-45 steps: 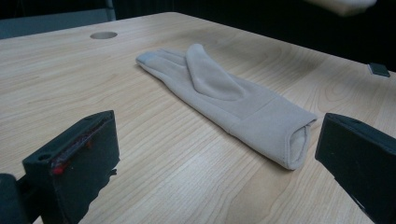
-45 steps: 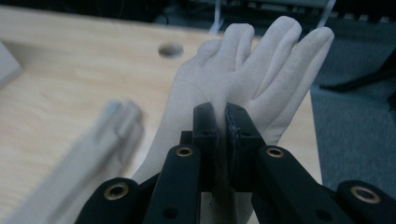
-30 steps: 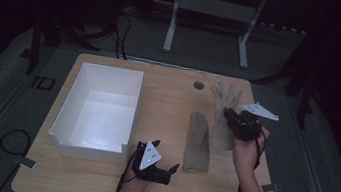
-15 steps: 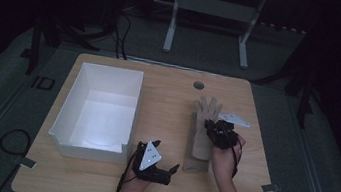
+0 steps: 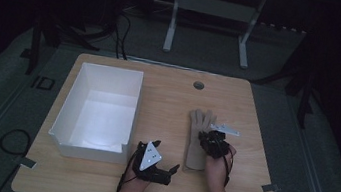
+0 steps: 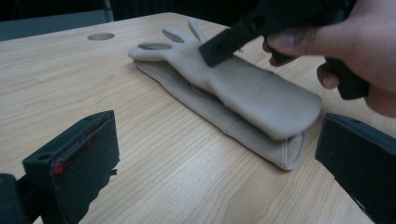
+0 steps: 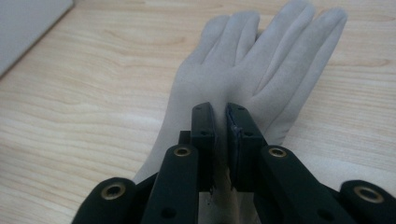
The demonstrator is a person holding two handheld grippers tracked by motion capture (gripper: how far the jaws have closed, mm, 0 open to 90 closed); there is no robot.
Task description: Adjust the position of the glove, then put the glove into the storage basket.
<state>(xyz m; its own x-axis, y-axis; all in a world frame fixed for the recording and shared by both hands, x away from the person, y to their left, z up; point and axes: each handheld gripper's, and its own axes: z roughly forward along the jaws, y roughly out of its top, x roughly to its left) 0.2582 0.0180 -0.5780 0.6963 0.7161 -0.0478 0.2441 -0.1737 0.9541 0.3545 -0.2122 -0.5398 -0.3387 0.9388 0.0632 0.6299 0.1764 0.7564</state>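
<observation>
Two beige gloves lie stacked on the wooden table, fingers pointing away from me. The upper glove (image 5: 196,145) (image 6: 252,88) (image 7: 266,60) covers most of the lower glove (image 6: 224,122). My right gripper (image 5: 207,137) (image 7: 219,109) is low over the upper glove's palm, shut on a pinch of its fabric, which shows between the jaws. In the left gripper view one jaw of the right gripper (image 6: 224,44) rests on the glove. My left gripper (image 5: 172,173) (image 6: 215,154) rests near the table's front edge, open, its jaws facing the glove cuffs with nothing between them.
A white open box (image 5: 91,152) stands on the left half of the table (image 5: 246,187), close to my left gripper. A round cable hole (image 5: 198,85) (image 6: 101,36) sits near the far edge. Metal stand legs (image 5: 171,25) rise behind the table.
My right gripper has come down and toward me with the hanging glove and laid it flat on the other glove. The left gripper has stayed put.
</observation>
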